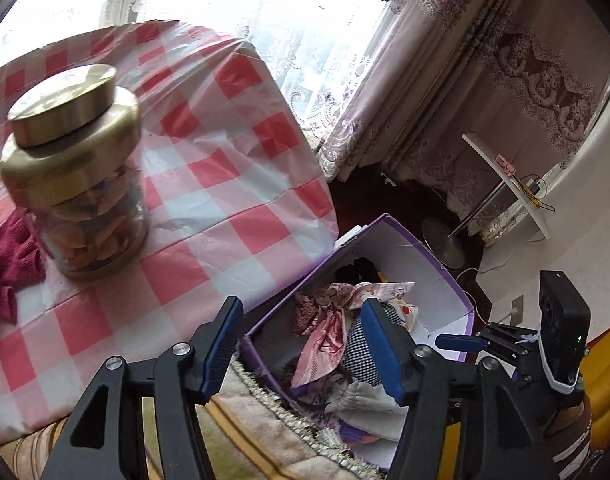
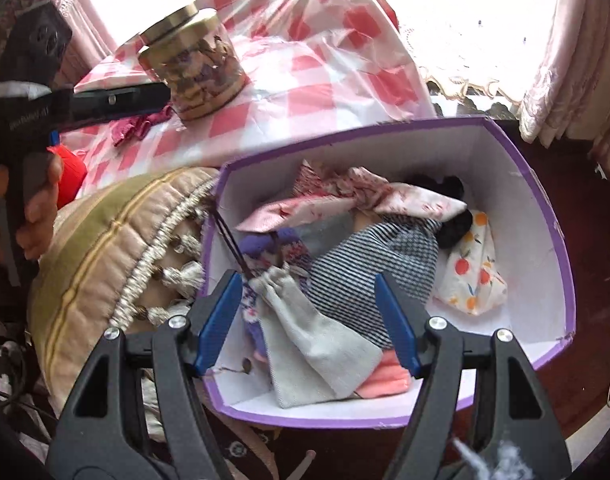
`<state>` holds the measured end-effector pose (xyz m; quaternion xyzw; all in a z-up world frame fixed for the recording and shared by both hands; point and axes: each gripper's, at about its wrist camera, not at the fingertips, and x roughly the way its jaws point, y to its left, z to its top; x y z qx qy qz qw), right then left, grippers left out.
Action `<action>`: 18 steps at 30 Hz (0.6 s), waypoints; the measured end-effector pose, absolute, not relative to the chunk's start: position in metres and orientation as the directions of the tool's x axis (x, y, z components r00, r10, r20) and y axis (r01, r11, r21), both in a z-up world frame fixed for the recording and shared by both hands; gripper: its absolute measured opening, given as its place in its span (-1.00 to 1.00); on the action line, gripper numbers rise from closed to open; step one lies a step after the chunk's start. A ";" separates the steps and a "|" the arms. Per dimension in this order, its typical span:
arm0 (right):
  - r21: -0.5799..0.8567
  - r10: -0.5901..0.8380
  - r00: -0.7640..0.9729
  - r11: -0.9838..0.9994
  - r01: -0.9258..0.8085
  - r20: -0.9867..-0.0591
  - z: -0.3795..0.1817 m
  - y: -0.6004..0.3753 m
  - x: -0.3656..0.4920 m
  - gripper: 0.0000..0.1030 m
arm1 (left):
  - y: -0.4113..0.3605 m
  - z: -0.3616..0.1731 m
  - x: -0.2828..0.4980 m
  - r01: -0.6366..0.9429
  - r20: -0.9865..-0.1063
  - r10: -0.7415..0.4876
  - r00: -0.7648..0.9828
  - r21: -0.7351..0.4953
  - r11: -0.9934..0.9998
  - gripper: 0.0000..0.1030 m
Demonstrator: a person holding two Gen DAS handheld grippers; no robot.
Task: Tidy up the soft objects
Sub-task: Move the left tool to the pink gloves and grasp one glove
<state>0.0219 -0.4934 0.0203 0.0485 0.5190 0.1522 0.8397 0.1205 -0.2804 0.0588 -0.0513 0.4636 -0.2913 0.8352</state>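
1. Dark red knit cloth (image 1: pixel 7 276): a soft item not yet put away, lying crumpled on the checked table (image 1: pixel 225 184), touching the foot of the jar.
2. Gold-lidded jar (image 1: pixel 79 168): upright on the table, filled with what look like dried pieces. If I reach for the cloth carelessly, I judge a finger could tip it.
3. My left claw (image 1: pixel 301 350): jaws apart, nothing between them, hanging over the near rim of the box.
4. Tasselled cushion (image 2: pixel 105 248): pressed against the box's left wall.
5. Purple box (image 2: pixel 545 216): white inside, standing below the table edge and already holding the gathered soft things.
6. My right claw (image 2: pixel 307 322): jaws apart and empty, above the grey drawstring pouch (image 2: pixel 317 344).
7. Pouch cord (image 2: pixel 229 240): runs up to the box rim; I judge a finger could snag it and drag the pouch out.
8. Fruit-print cloth (image 2: pixel 471 270): against the right wall.
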 end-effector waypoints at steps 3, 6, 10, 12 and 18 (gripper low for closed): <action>0.241 0.322 0.426 0.942 -0.233 -0.845 0.030 -0.478 0.030 0.40 | -0.252 0.057 0.120 0.394 -0.738 -0.522 0.428 -0.367 0.843 0.21; 0.228 0.330 0.440 0.936 -0.270 -0.835 0.041 -0.459 0.038 0.40 | -0.221 0.058 0.120 0.348 -0.730 -0.503 0.463 -0.372 0.861 0.21; 0.204 0.341 0.440 0.922 -0.330 -0.831 0.052 -0.427 0.050 0.40 | -0.174 0.061 0.120 0.276 -0.713 -0.479 0.512 -0.391 0.878 0.21; 0.192 0.348 0.429 0.911 -0.365 -0.833 0.056 -0.410 0.057 0.40 | -0.148 0.060 0.123 0.222 -0.714 -0.447 0.538 -0.392 0.893 0.21; 0.201 0.404 0.389 0.861 -0.467 -0.828 0.068 -0.360 0.077 0.40 | -0.052 0.046 0.141 -0.063 -0.745 -0.321 0.586 -0.436 0.898 0.21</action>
